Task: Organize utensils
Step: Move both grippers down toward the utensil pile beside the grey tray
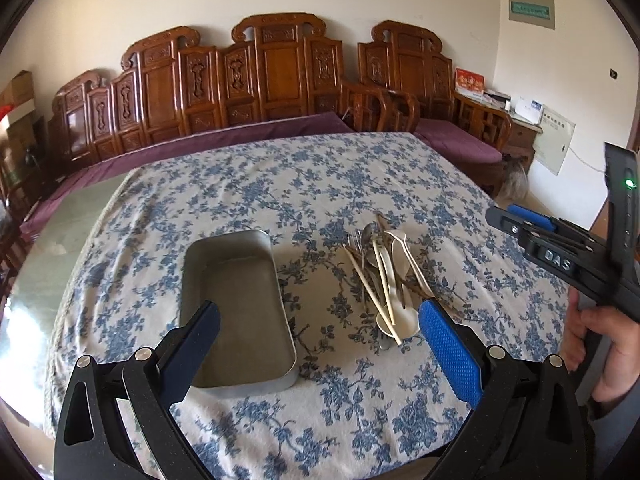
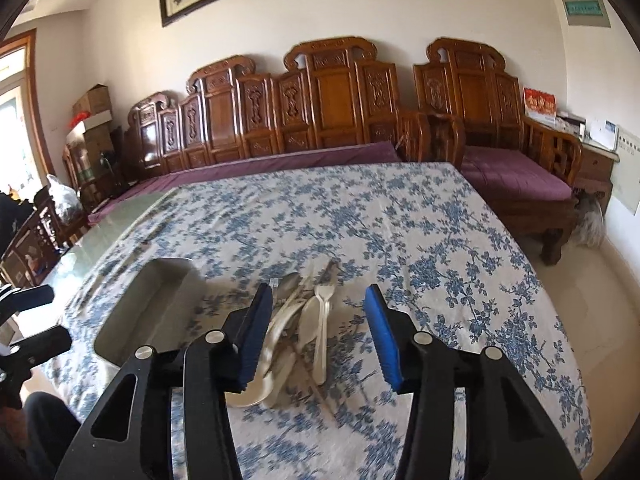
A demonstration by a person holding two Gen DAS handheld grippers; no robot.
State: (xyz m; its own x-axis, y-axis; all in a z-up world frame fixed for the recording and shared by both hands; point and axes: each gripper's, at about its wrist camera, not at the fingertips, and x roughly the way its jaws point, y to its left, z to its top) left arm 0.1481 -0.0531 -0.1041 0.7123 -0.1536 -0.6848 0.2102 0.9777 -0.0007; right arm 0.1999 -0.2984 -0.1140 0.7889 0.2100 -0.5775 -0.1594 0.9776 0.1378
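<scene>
Left wrist: left gripper (image 1: 320, 320) jaws spread wide, empty, above floral tablecloth (image 1: 400, 176); metal tin (image 1: 240, 308) left, utensil pile (image 1: 384, 280) right. Right wrist: right gripper (image 2: 318, 334) part-open, nothing clamped, over utensil pile (image 2: 304, 320).

We read one marking only: the raised letters "DAS" on the black plastic body of the right gripper (image 1: 532, 220), seen at the edge of the left wrist view. A green-and-white sign on the cream wall (image 1: 531, 10) carries a line of characters too small for us to make out, and the red card with gold figures (image 1: 469, 80) on the carved wooden side cabinet (image 2: 596, 168) is likewise illegible to us.
</scene>
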